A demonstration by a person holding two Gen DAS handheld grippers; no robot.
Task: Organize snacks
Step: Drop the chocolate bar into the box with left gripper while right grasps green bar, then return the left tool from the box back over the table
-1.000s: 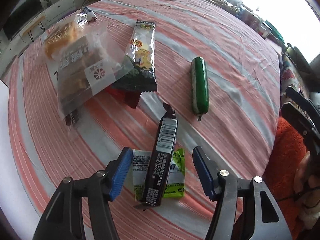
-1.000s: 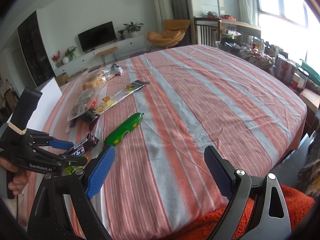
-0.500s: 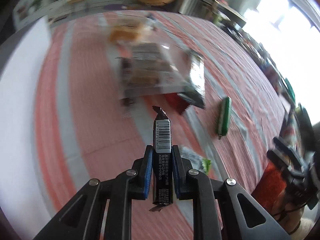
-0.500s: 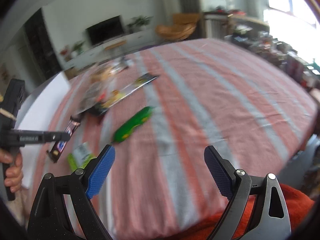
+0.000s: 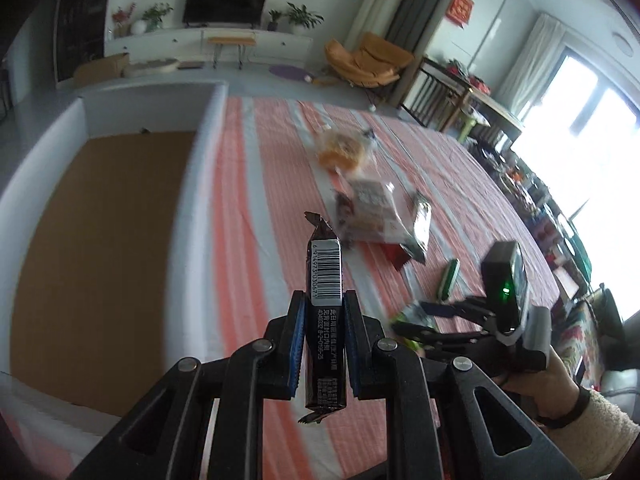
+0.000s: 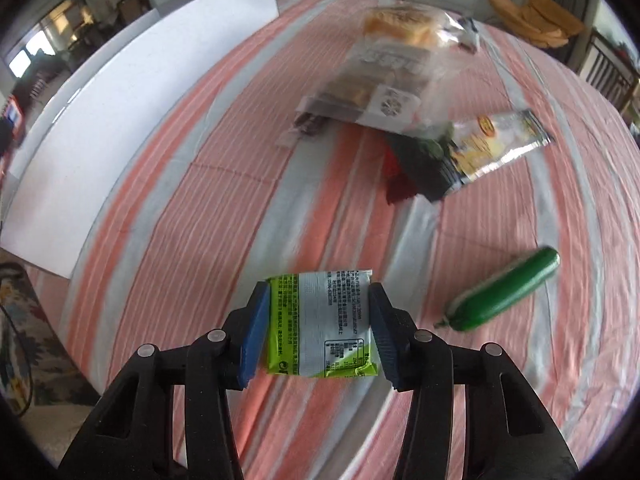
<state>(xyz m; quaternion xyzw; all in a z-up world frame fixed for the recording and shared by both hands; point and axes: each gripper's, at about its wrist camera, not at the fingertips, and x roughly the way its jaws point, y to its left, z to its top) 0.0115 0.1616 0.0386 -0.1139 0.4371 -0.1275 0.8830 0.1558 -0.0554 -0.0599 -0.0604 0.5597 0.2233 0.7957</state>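
My left gripper (image 5: 324,300) is shut on a dark snack bar (image 5: 325,264) with a white barcode, held clear of the striped tablecloth and pointing toward the white box (image 5: 204,152) at the left. My right gripper (image 6: 319,288) points down at a green and white packet (image 6: 320,320) that lies flat on the cloth. Its jaws are closing, and the blue pads (image 6: 256,320) meet the packet's two side edges. In the left wrist view the right gripper (image 5: 420,316) shows at the right, held by a person's hand (image 5: 560,392).
The white box has a brown cardboard floor (image 5: 100,240); its outer wall (image 6: 120,120) runs along the table's left. A green sausage (image 6: 504,294), a silver and black packet (image 6: 472,152) and clear bags of pastries (image 6: 384,80) lie farther back on the cloth.
The left gripper shut on the dark bar, lifted it and swung left toward the box. The right gripper came down over the green packet and its jaws narrowed onto it.
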